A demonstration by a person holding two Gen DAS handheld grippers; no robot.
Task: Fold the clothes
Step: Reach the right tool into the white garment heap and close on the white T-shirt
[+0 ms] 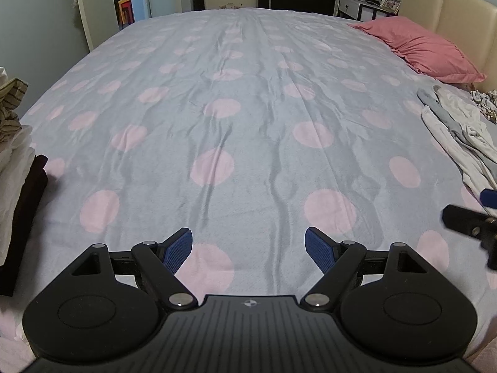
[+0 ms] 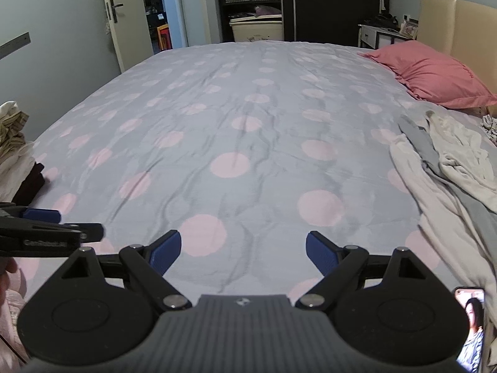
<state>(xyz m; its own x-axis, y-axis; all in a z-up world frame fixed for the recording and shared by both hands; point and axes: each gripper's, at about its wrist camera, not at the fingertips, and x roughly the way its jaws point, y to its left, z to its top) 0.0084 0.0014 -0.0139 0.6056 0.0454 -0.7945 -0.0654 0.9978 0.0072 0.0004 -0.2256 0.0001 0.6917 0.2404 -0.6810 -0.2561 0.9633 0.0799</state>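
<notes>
- The left gripper hangs low over the near edge of the bed, its blue pads spread wide with nothing between them.
- The right gripper is likewise spread and empty, hovering over the near edge a little to the right; only part of it shows in the left wrist view, at the right border.
- The clothes to fold appear to be the pale grey and white heap that lies rumpled along the right edge of the bed, below the pink pillow at the far right corner. None of it looks flattened or squared.
- At the left edge sits a stack of light cloth over something dark, with a striped garment on top; it may be pieces already folded, but the pictures do not settle that.
- As a judgement, the task is between garments or barely begun: no item is laid out in the middle and neither gripper holds cloth.
- What seems left is to draw one piece from the right-hand heap, spread it on the dotted cover, and fold it.
- The centre of the bed is bare from the near edge to the far edge, creased but open, giving plenty of room for spreading.
- A phone with a lit screen lies at the near right corner, just beside the right gripper's body, and could be knocked on a reach toward the heap.
</notes>
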